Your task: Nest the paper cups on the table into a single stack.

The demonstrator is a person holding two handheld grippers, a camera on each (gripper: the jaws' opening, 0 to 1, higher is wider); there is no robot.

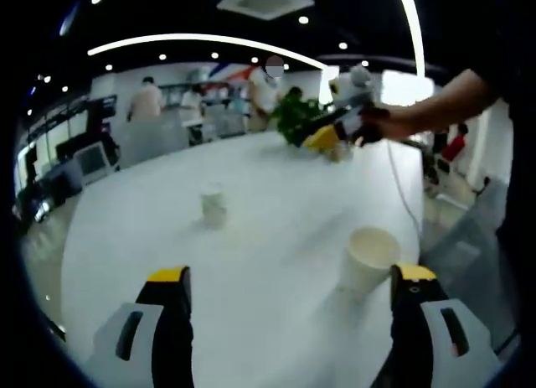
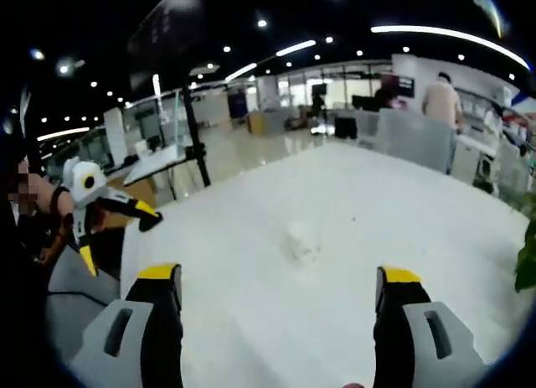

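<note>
Paper cups [image 1: 367,258] [image 1: 213,205] upright, mouths up, left gripper [image 1: 289,308] and right gripper [image 2: 276,308] wide open, empty

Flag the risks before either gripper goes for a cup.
1. The near cup stands close to the table edge, beside the left gripper's open jaws; a sideways nudge could push it off.
2. The far cup is blurred in the left gripper view and a faint smear in the right gripper view, so aiming may be off.
3. The right gripper is open and empty, with no cup nearby.
</note>
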